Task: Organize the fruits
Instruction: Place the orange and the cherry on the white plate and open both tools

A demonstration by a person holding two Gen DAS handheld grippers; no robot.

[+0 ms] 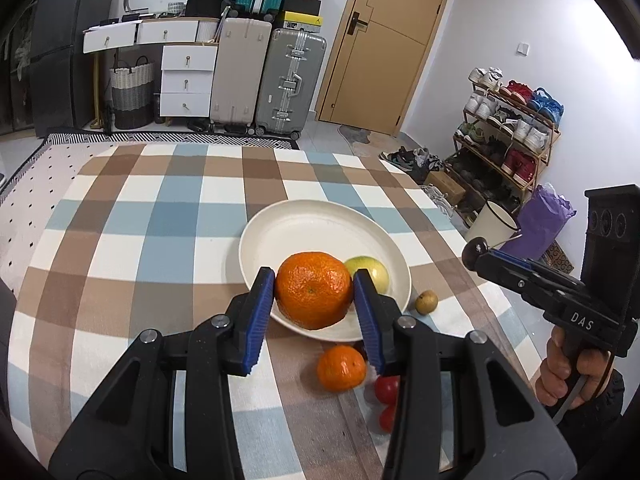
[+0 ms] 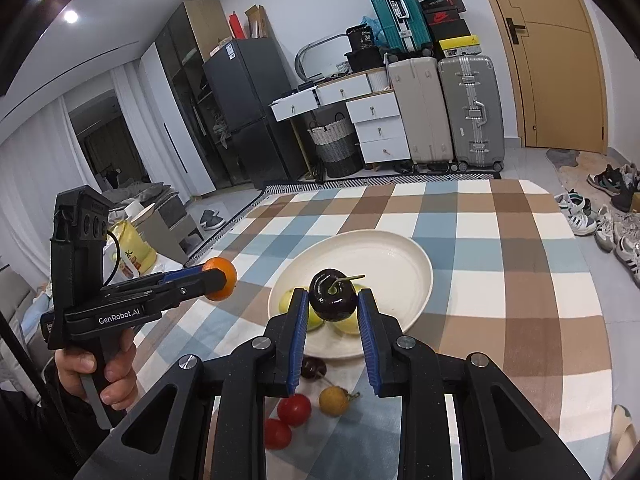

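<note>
- Two blue pads of the left gripper clamp a large orange above the white plate's near rim, apparently for delivery beside a green fruit.
- Right gripper pinches a dark cherry over that plate; tomatoes wait on the tablecloth.

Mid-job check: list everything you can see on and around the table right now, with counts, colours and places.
plate: one, cream, on the checked tablecloth
green fruit: at least two, on the plate's near side
orange: one, in the left gripper's pads, off the table
small orange: one, on the cloth before the plate
cherry: one, dark, in the right gripper
tomatoes: two, red, near edge
small yellow fruit: one, beside the tomatoes
left gripper: closed on the orange
right gripper: closed on the cherry
</note>
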